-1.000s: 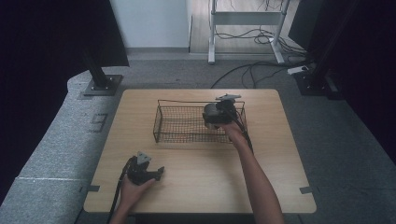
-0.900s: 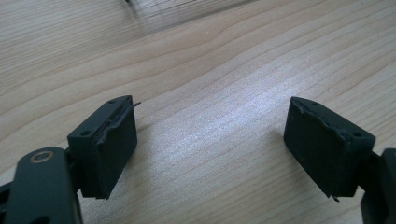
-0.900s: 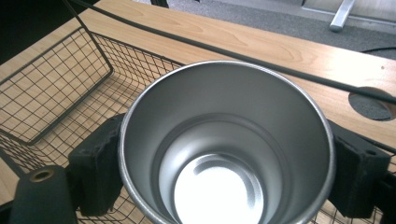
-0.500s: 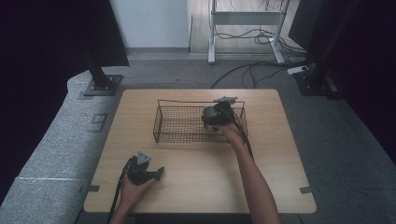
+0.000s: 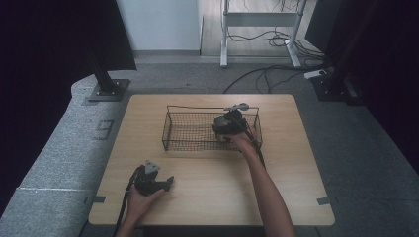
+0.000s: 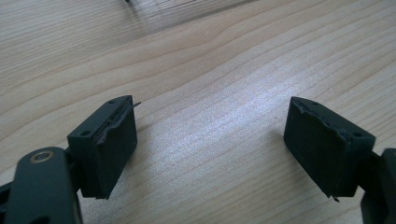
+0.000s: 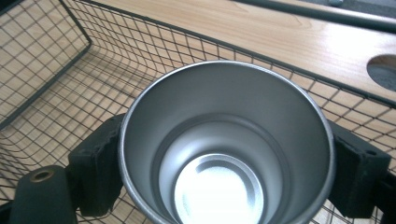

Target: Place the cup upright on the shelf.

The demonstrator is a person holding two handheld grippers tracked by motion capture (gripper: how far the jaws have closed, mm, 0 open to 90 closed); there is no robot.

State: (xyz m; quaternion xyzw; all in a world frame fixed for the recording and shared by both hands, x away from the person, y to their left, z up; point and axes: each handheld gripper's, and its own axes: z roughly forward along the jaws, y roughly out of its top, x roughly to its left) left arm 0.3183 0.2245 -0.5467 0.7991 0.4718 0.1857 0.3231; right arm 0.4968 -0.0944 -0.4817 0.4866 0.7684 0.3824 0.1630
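Note:
A black wire basket [image 5: 190,134] stands on the far half of the wooden table [image 5: 212,197]. My right gripper [image 5: 225,127] hangs over the basket's right end, held by a hand reaching in from below. In the right gripper view, the right gripper [image 7: 224,177] is shut on a shiny steel cup [image 7: 224,140], which is upright with its mouth facing the camera and the basket's mesh [image 7: 56,70] behind it. My left gripper [image 5: 165,183] rests near the table's front left. Its jaws stand wide apart in the left gripper view, where the left gripper [image 6: 210,149] has only bare wood between them.
A round hole [image 7: 384,70] in the tabletop lies beyond the basket's far rim. Black stand bases [image 5: 106,91] and cables [image 5: 267,74] lie on the grey floor behind the table. Bare wood runs between the basket and the front edge.
My right gripper has shifted slightly toward the near side of the basket with the cup in it. The left gripper has stayed put.

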